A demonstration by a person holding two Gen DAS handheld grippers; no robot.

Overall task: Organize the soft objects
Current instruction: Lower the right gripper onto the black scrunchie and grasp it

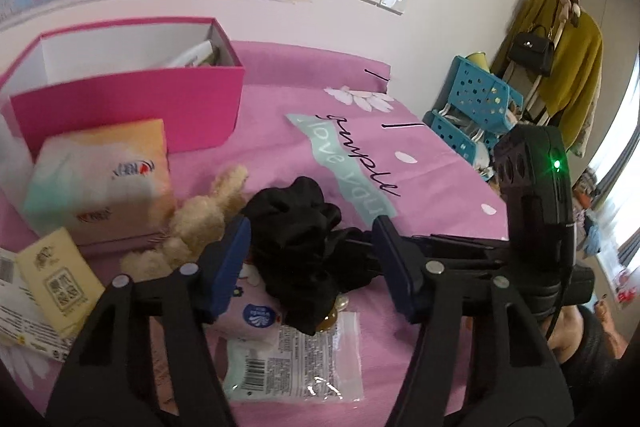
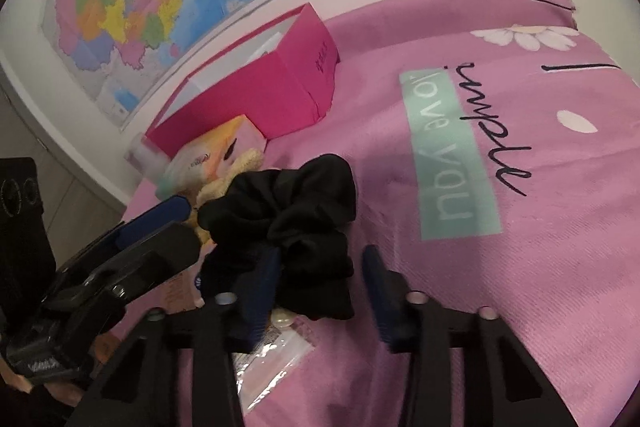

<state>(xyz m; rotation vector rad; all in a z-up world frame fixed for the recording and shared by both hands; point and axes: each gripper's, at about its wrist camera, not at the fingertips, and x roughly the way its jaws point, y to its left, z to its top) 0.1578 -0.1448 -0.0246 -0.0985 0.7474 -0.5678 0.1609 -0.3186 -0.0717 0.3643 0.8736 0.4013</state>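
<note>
The black scrunchie (image 1: 304, 239) lies on the pink bed (image 1: 432, 167), in front of the pink box (image 1: 132, 99) and just right of the plush toy (image 1: 192, 227); part of it rests on a clear packet (image 1: 296, 363), and a pearl-like bead shows at its near edge. The box stands open at the back of the bed by the wall, with a tissue pack (image 1: 100, 179) against its front.

Both grippers straddle the scrunchie. The left gripper (image 1: 312, 267) has its fingers wide open around it, gripping nothing. The right gripper (image 2: 320, 291) is also open and empty, one finger (image 2: 260, 295) over the fabric and the other on the bare sheet to the right.

The step in hand looks like picking up the scrunchie for the box. One gripper is enough: lower until the fingers sit beside the thick folds, close on the bulk rather than a loose ruffle, and keep the tips above the packet so it is not pinched too. Lift straight, clear of the toy, then carry it over the box rim.
</note>
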